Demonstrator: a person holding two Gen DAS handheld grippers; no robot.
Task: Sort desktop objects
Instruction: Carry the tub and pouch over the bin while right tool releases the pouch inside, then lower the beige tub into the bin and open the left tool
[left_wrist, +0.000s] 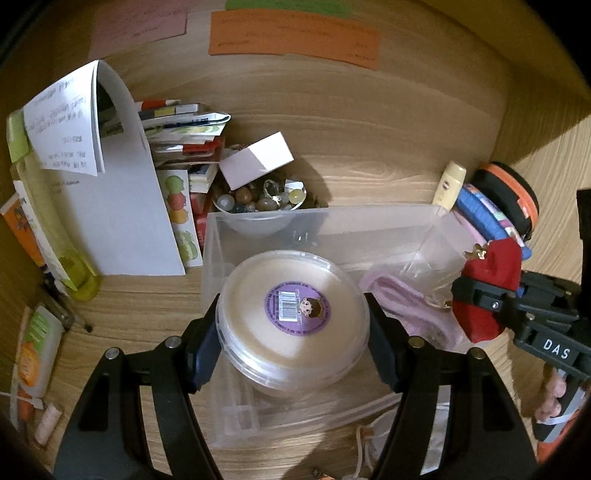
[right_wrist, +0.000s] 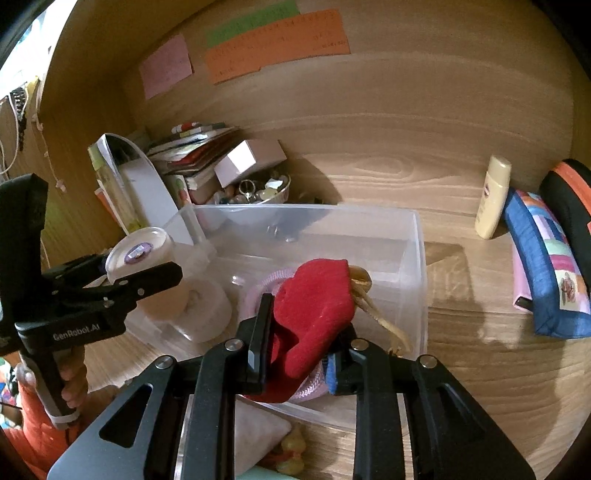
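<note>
Over the clear rectangular plastic bin (left_wrist: 321, 221) on the wooden worktop (left_wrist: 369, 147), both grippers hold something meant for it. The left gripper (left_wrist: 291, 325) has its fingers (left_wrist: 201, 350) clamped on the rim of a round, clear-lidded tub of cream-coloured contents with a purple barcode sticker (left_wrist: 293, 314). The tub hangs above the bin's left half, lid up and roughly level; gripping across its width probably keeps it from tipping as it goes down. In the right wrist view a similar pale round container (right_wrist: 199, 310) already sits on the bin floor below it, so like seems to be going with like.

The right gripper (right_wrist: 295, 354) has its fingers closed on a soft red fabric pouch with a gold-coloured cord or clasp (right_wrist: 314, 306), pinched near its lower end so the rest stands up over the bin's right half. Beneath it lies a pink knitted or quilted item (left_wrist: 399, 295), already in the bin.

Beyond the bin's far wall stands a bowl of beads and small trinkets (left_wrist: 266, 199) with a small white box (left_wrist: 258, 160) resting on it, and left of that a leaning stack of booklets and papers (left_wrist: 177, 125). To the bin's right, a pale yellow lotion bottle (right_wrist: 493, 195) stands upright near a blue patchwork pouch (right_wrist: 543, 262). These look unsorted so far. Coloured paper notes (right_wrist: 277, 40) are stuck on the back panel.
</note>
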